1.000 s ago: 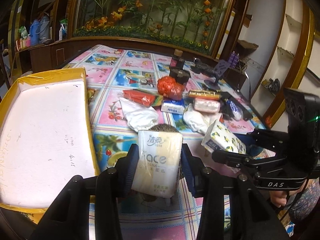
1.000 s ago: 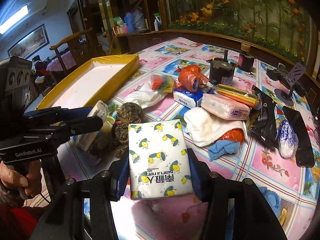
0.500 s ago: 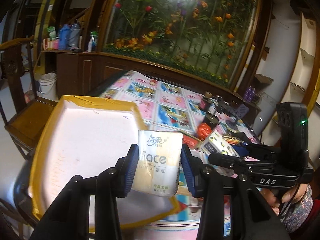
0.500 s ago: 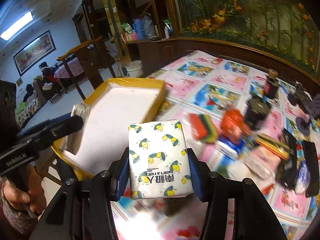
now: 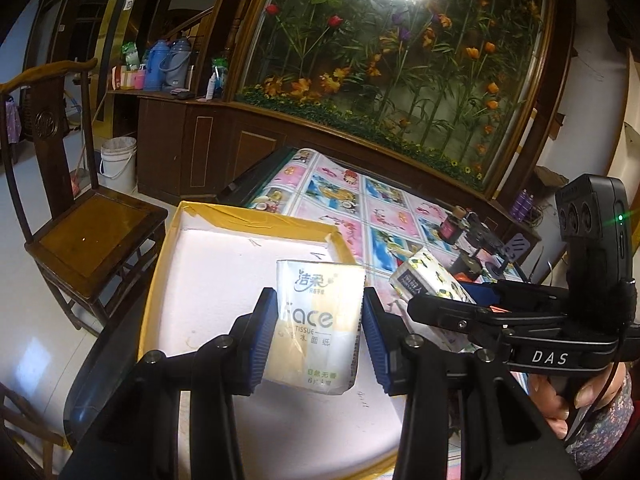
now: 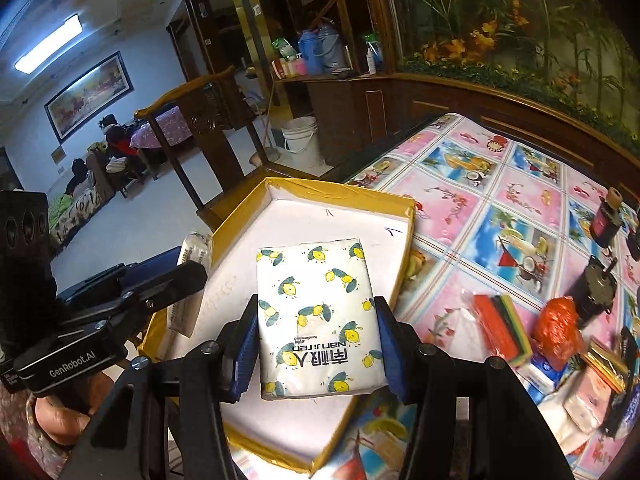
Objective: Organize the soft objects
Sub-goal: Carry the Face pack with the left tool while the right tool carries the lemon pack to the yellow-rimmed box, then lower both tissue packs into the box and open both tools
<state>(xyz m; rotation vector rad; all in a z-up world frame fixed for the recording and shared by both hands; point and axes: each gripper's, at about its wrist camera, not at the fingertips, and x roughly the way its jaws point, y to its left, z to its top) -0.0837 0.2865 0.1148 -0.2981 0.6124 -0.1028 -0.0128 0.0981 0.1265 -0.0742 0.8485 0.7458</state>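
Note:
My left gripper (image 5: 316, 338) is shut on a white and yellow "Face" tissue pack (image 5: 318, 324) and holds it above the white floor of the yellow-rimmed box (image 5: 256, 216). My right gripper (image 6: 316, 346) is shut on a lemon-print tissue pack (image 6: 318, 316) and holds it over the same box (image 6: 340, 192). The right gripper and its lemon pack (image 5: 430, 284) show at the right of the left wrist view. The left gripper and its pack (image 6: 188, 292) show at the left of the right wrist view.
The box sits at the table's left end on a cartoon-print tablecloth (image 6: 480, 216). Loose items lie to the right: a striped sponge (image 6: 500, 322), an orange bag (image 6: 558, 330), white packs (image 6: 584, 404), dark jars (image 6: 596, 288). A wooden chair (image 5: 80, 232) stands beyond the table edge.
Both grippers have carried their tissue packs left from over the cluttered table to above the yellow box. Both stay shut on their packs.

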